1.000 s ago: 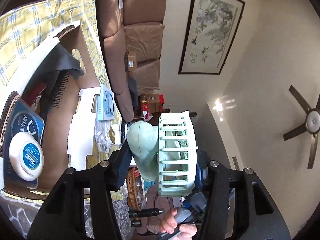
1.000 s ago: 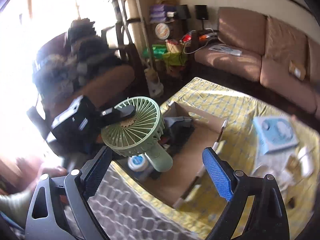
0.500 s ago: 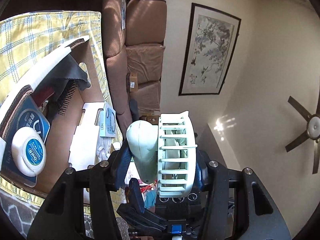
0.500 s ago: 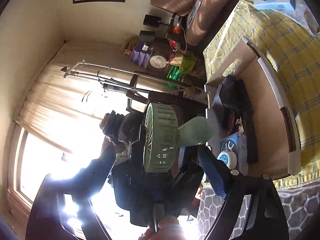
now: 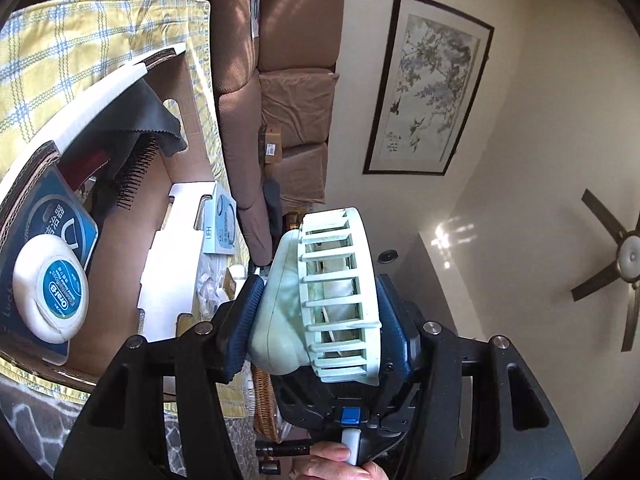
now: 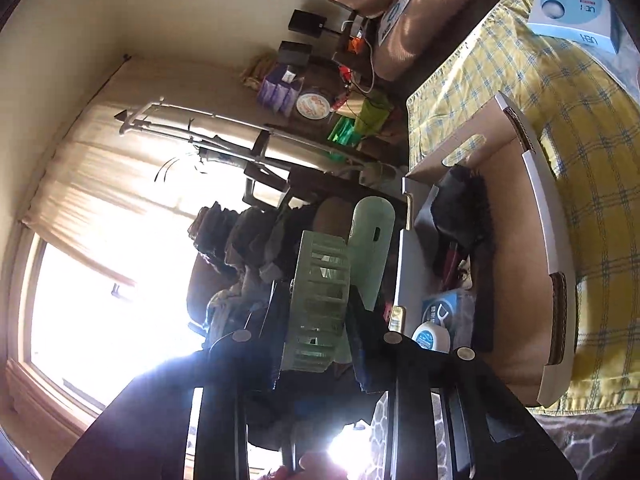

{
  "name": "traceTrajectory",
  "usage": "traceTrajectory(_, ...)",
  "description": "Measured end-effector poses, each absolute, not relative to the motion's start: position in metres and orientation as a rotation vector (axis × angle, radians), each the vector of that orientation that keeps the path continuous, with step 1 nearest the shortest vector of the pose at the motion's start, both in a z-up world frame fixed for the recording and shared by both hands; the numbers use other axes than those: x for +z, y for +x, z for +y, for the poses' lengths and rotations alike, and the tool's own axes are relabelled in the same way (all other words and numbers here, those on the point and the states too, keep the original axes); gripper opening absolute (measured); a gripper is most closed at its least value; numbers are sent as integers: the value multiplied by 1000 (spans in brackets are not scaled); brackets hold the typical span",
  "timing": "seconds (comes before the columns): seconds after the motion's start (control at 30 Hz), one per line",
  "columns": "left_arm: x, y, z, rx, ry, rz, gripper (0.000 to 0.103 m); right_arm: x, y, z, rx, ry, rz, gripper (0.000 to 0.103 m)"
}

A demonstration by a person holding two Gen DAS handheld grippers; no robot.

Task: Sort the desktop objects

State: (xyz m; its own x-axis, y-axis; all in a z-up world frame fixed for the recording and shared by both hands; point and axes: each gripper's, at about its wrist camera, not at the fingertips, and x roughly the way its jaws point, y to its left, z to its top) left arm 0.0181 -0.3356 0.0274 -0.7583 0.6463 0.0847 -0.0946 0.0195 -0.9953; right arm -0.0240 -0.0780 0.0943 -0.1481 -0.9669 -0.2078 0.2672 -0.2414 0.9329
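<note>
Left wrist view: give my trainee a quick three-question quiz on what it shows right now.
1. True or false: the left gripper has its jaws shut on the mint-green plastic handheld fan.
2. The white round Oral-B floss case lies: A) on a shelf; B) inside the brown cardboard box; C) in a drawer.
3. Fill in: the pale blue UEH carton lies ___ the cardboard box.

Key: 1 true; 2 B; 3 outside.
</note>
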Motion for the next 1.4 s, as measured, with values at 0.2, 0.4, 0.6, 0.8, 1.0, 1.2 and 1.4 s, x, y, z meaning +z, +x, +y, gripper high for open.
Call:
traceTrajectory(0.2, 29, 5, -309, 1832, -767, -1631, 73, 69, -40, -63, -1543, 1160, -965, 28)
traceTrajectory(0.4, 30, -1, -303, 1892, -831, -1583, 84, 47, -58, -48, -1541, 1223, -967, 26)
traceTrajectory(0.6, 35, 1, -309, 2005, -899, -1550, 84, 36, -68, -46, -1540, 1244, -962, 25)
traceTrajectory(0.8, 52, 17, -325, 2110, -896, -1585, 85, 38, -67, -50, -1588, 1249, -932, 25)
traceTrajectory(1.0, 72, 33, -347, 2173, -826, -1565, 85, 42, -57, -71, -1744, 1301, -682, 25)
traceTrajectory(1.2, 72, 32, -357, 2139, -830, -1579, 85, 32, -45, -92, -1854, 1367, -492, 25)
traceTrajectory(1.4, 72, 25, -344, 2126, -915, -1504, 85, 43, -35, -99, -2006, 1395, -248, 31)
